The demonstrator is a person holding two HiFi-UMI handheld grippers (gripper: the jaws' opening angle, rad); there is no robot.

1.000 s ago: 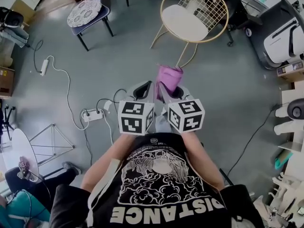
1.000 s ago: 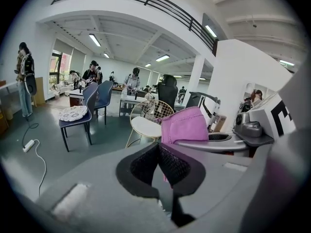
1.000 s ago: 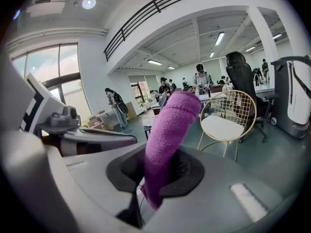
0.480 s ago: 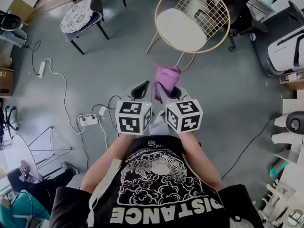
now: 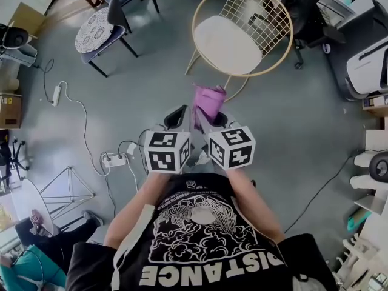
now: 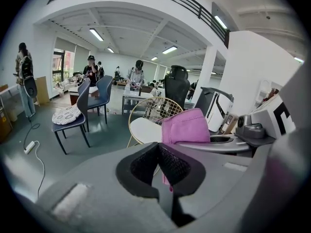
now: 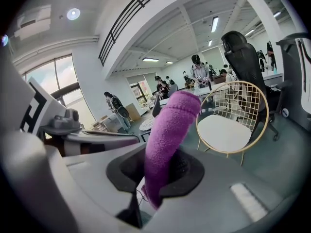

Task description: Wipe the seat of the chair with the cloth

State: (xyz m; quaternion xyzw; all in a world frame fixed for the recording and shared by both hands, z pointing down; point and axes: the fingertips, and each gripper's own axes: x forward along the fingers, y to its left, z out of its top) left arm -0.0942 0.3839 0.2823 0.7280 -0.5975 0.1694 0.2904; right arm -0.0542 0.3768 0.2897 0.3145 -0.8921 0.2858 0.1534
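A gold wire chair with a round white seat stands on the grey floor ahead of me. My right gripper is shut on a purple cloth, which sticks up out of its jaws, still short of the chair. In the right gripper view the cloth rises between the black pads, with the white seat beyond it. My left gripper is held close beside the right one; its pads meet with nothing between them. The cloth shows to that gripper's right.
A blue chair with a lace cushion stands far left. A power strip and white cables lie on the floor to my left. A black office chair and a white machine are at the right. People stand in the background.
The gold chair sits slightly nearer and lower in the head view than before. Both grippers keep the same pose, with the cloth still held.
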